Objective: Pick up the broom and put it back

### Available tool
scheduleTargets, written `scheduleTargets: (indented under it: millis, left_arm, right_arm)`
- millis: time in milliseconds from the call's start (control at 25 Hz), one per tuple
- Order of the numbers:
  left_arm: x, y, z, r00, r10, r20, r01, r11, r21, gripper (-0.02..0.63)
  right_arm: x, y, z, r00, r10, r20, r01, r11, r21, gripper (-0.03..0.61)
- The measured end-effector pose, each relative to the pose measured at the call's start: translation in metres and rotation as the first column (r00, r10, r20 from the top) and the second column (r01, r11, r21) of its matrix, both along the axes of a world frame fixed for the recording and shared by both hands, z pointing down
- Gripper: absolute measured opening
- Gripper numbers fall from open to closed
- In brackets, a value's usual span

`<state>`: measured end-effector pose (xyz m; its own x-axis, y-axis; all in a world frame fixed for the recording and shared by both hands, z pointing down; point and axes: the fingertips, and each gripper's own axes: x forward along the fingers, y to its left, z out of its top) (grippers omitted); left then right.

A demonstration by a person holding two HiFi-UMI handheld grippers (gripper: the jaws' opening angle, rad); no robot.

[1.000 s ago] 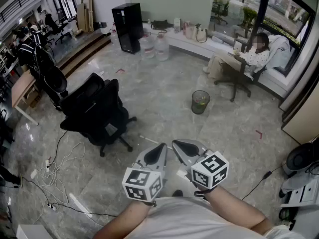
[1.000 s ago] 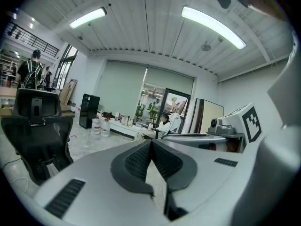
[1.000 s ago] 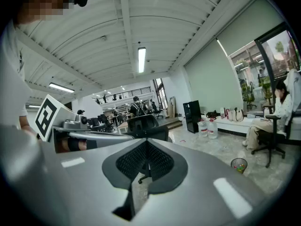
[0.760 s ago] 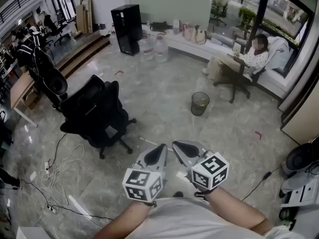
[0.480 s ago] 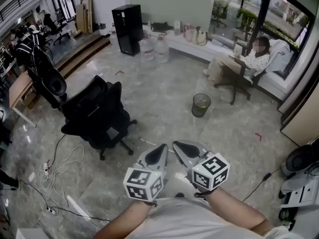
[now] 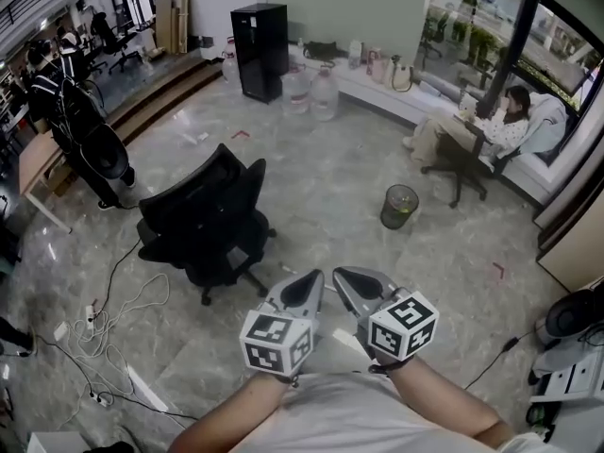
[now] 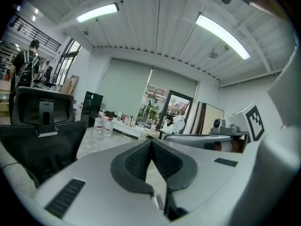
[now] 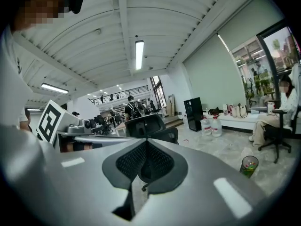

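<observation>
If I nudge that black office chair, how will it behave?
The black office chair sits on a wheeled star base on glossy stone floor, so it would probably roll. Pushed off-centre, it may swivel rather than tip.

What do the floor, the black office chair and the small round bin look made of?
Floor: polished grey stone or marble-look tile; veining, seams, glare. Office chair: matte black, back probably mesh or fabric, unclear. Bin: dark see-through mesh, likely metal; contents show through its wall.
</observation>
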<state>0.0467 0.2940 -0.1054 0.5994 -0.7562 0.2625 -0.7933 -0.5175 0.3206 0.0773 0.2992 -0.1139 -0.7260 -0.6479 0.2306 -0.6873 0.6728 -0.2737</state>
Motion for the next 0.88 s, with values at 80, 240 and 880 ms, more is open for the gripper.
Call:
scheduleTargets:
  millis: [80,240,880]
  left_arm:
    - [-0.021,-0.009,0.004,1.000,-0.006,0.000,0.006,1.000,-0.010,0.008]
    - [-0.061,-0.013,0.017,0.999,-0.033,-0.003,0.032,0.999,-0.039,0.008]
    - [-0.107,-0.109,0.066,0.975,-0.215,0.064,0.222,0.966,-0.132,0.007]
  right_arm:
    - [-0.023,-0.007,0.004,1.000,-0.012,0.000,0.012,1.000,-0.013,0.003]
    - [-0.058,-0.015,0.016,0.999,-0.032,-0.014,0.032,0.999,-0.035,0.003]
    - [-0.047,-0.147,0.072,0.992,-0.116,-0.055,0.108,0.986,-0.130,0.003]
